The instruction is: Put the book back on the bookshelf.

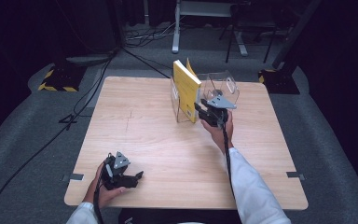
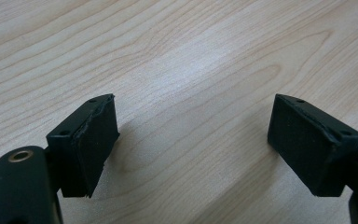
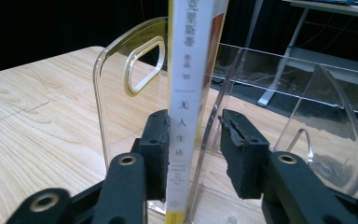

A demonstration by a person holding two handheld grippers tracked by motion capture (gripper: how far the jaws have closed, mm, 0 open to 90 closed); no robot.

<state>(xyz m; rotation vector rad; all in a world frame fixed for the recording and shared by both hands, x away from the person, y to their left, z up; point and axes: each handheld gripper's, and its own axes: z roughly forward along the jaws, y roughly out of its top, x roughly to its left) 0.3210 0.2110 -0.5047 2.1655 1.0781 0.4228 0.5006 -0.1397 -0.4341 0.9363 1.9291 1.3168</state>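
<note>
Nearest the camera in the high view, a person's two white-sleeved forearms are coming in from the bottom edge over a light wooden surface (image 1: 158, 140). At the near left corner, the left tool (image 1: 137, 177) is resting low on the wood, held in the left hand (image 1: 108, 192). In the left gripper view its two black jaws are standing wide apart with bare wood grain between them and nothing gripped.

Farther back, the right hand (image 1: 221, 133) is reaching the right tool (image 1: 197, 108) toward a yellow book (image 1: 186, 88) with a white spine. That book is standing upright in a clear plastic book stand (image 1: 223, 86) near the far edge of the surface, right of centre.

In the right gripper view, the right tool's jaws are spread around the book's spine (image 3: 186, 107). One pad looks to be touching the spine, while the other is standing apart from it with a clear divider of the stand in the gap. Printed characters are running down the spine, too blurred to read. Beyond the surface, grey floor, black cables and metal stand legs are sitting in a dark room.
</note>
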